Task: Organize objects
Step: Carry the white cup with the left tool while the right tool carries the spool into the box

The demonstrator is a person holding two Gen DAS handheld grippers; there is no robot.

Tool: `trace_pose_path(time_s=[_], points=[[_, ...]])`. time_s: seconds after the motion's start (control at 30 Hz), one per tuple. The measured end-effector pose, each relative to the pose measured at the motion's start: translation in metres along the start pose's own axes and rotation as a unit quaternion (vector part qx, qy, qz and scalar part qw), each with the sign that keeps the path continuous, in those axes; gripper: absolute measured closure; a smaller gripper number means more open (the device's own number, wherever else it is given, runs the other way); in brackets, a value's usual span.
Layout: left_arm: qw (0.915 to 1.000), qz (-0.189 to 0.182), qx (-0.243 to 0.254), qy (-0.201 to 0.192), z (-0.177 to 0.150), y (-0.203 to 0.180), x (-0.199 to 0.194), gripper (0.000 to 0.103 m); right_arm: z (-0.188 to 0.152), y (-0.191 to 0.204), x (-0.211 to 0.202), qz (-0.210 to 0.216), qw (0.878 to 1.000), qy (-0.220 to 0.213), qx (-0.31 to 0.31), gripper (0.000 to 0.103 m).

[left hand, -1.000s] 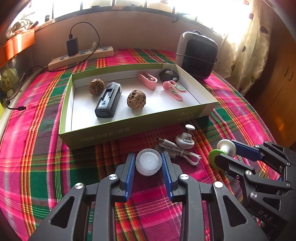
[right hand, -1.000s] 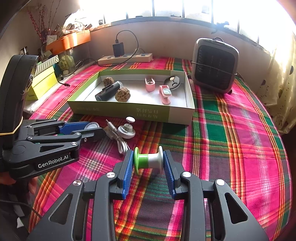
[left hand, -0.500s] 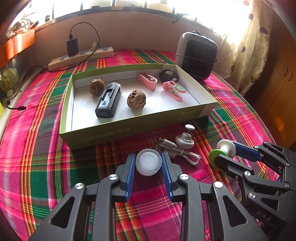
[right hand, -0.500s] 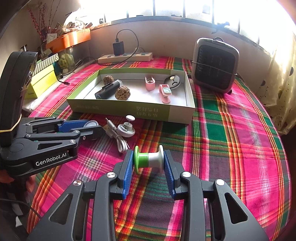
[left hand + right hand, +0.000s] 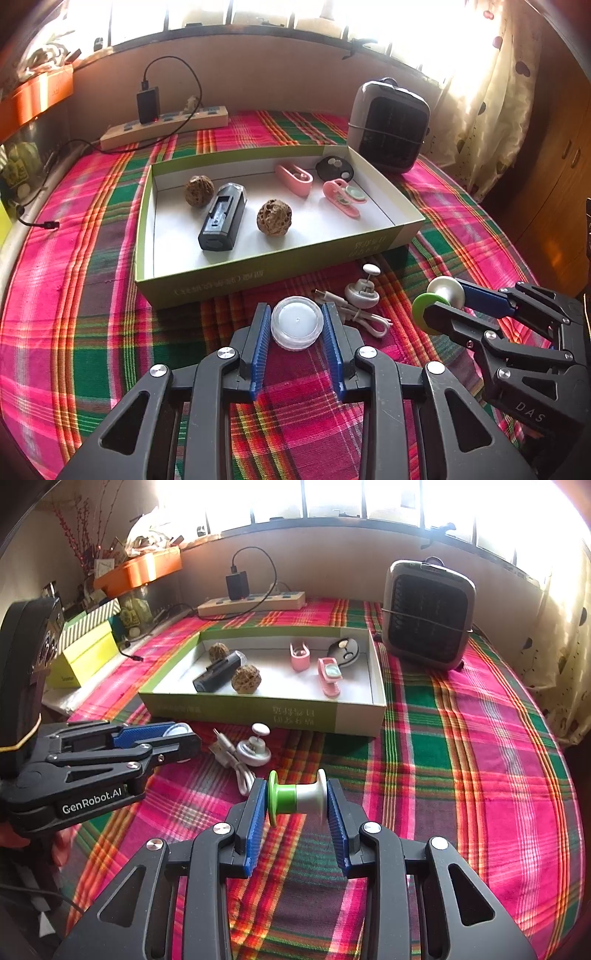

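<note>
My left gripper (image 5: 296, 317) is shut on a round clear-white lidded case (image 5: 296, 321), held just in front of the green-and-white shallow box (image 5: 258, 271). My right gripper (image 5: 297, 797) is shut on a green-and-white spool (image 5: 295, 797), held above the cloth right of the left gripper; the spool also shows in the left wrist view (image 5: 437, 297). The box holds two walnuts (image 5: 274, 217), a black rectangular device (image 5: 222, 217), two pink clips (image 5: 341, 194) and a black round fob (image 5: 334, 168). A white suction knob (image 5: 364, 291) and a white cable (image 5: 364, 319) lie on the cloth before the box.
A grey fan heater (image 5: 388, 125) stands behind the box at right. A power strip with a black charger (image 5: 162, 123) lies along the back wall. Yellow and striped boxes (image 5: 86, 646) sit at the left edge. A plaid cloth (image 5: 461, 757) covers the table.
Both grippers have lifted slightly with their objects still held. Nothing else has moved.
</note>
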State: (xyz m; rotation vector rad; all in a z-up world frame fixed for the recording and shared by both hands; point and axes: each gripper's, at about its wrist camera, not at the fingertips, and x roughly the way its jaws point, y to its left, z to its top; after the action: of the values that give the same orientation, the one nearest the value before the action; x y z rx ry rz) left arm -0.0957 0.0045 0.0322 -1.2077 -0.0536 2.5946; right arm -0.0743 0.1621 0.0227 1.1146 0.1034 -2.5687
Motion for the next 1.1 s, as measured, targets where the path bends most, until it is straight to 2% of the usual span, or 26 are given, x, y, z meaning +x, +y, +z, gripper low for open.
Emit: trace_pose_path(time_s=[0.5, 0.73, 1.1], points=[[0.9995, 0.006, 0.004, -0.029, 0.029, 0.013, -0.012, 0.077, 0.047, -0.01, 0.002, 0.015, 0.999, -0.028, 0.003, 0.07], [0.9991, 0.023, -0.012, -0.035, 0.042, 0.035, -0.011, 0.077, 0.066, -0.013, 0.018, 0.021, 0.999, -0.025, 0.001, 0.07], [0.9985, 0.039, -0.027, -0.027, 0.063, 0.062, 0.015, 0.077, 0.084, -0.012, 0.054, 0.023, 1.0, -0.002, -0.008, 0.07]])
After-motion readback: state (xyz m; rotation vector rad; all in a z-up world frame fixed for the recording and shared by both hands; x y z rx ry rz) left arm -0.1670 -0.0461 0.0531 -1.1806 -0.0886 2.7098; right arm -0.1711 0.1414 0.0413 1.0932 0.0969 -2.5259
